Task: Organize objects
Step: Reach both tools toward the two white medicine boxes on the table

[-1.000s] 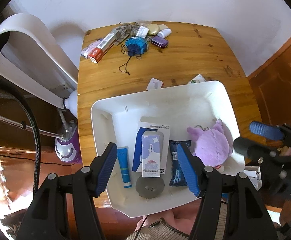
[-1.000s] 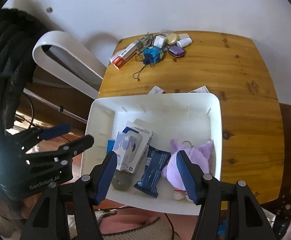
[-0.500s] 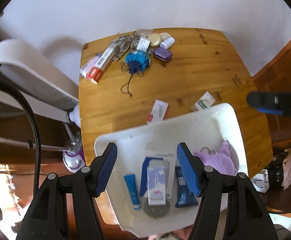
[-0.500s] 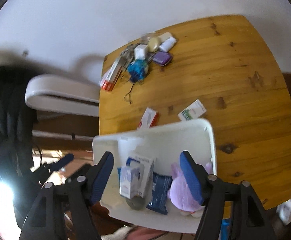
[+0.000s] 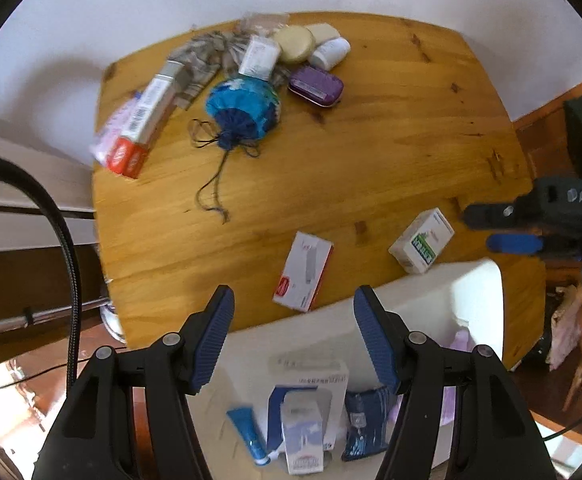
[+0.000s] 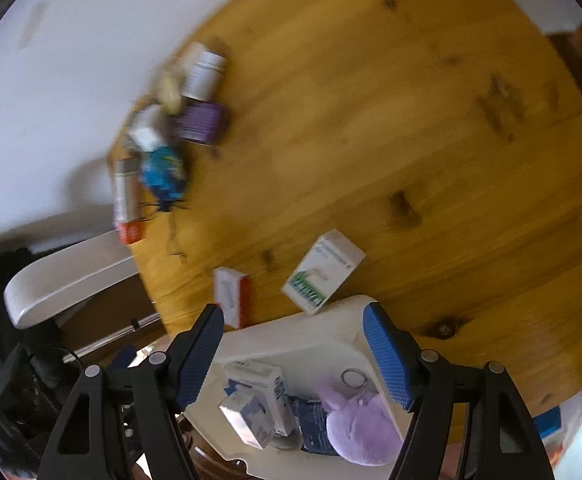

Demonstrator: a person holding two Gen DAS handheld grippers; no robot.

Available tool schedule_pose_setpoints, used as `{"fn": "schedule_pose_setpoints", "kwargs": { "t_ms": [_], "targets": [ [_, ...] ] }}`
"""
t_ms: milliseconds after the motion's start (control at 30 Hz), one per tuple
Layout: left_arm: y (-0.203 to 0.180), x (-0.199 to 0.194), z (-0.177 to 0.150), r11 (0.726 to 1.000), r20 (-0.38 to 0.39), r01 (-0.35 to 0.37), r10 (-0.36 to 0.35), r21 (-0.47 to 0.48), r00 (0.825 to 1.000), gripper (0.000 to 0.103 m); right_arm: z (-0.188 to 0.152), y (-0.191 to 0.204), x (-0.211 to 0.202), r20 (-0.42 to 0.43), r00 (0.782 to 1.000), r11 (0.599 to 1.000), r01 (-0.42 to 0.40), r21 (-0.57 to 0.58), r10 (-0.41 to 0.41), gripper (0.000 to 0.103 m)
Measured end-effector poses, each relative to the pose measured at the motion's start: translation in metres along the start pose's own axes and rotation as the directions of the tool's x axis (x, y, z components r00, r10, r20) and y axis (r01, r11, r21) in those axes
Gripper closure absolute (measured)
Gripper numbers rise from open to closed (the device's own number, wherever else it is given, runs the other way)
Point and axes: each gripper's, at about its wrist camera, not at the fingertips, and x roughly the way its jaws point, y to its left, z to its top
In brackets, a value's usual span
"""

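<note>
My left gripper [image 5: 295, 340] hangs open and empty over the far rim of the white bin [image 5: 471, 280]. Just past that rim a red-and-white box [image 5: 303, 272] and a green-and-white box [image 5: 421, 240] lie flat on the wooden table [image 5: 371, 152]. In the right wrist view my right gripper [image 6: 295, 352] points down over the bin's far rim [image 6: 331, 316]. Its jaws are opening with nothing between them. Ahead of it lie the green-and-white box [image 6: 323, 272] and the red-and-white box [image 6: 231, 296]. My right gripper [image 5: 511, 240] also shows at the left view's right edge.
The bin holds a purple plush [image 6: 359, 420], stacked white boxes [image 6: 259, 400], a dark blue packet [image 5: 365, 428] and a blue tube [image 5: 247, 436]. At the table's far left lie a toothpaste box [image 5: 143, 120], a blue drawstring pouch [image 5: 243, 106], a purple case [image 5: 315, 86] and several small items.
Both grippers have moved from above the bin's contents toward its far rim and lower. The two small boxes have come into full view. The right gripper rolled and its jaws widened.
</note>
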Motion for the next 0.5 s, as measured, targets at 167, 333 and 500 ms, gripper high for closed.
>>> {"fn": "schedule_pose_setpoints", "kwargs": {
  "t_ms": [167,333,500],
  "targets": [
    [-0.003,0.030,0.015,1.000,-0.079,0.007,-0.007,0.007,0.997,0.037,0.014,-0.010,0.032,-0.083,0.996,0.997,0.026,0.072,-0.020,0.030],
    [-0.015,0.059,0.016,0.998,-0.152,-0.022,0.031,0.064,0.988,0.037,0.019,-0.008,0.053,-0.135,0.990,0.995,0.059,0.085,-0.047,0.030],
    [-0.024,0.076,0.012,0.996,-0.181,-0.034,0.048,0.078,0.982,0.037,0.021,-0.001,0.068,-0.160,0.984,0.993,0.088,0.075,-0.075,0.030]
  ]
}}
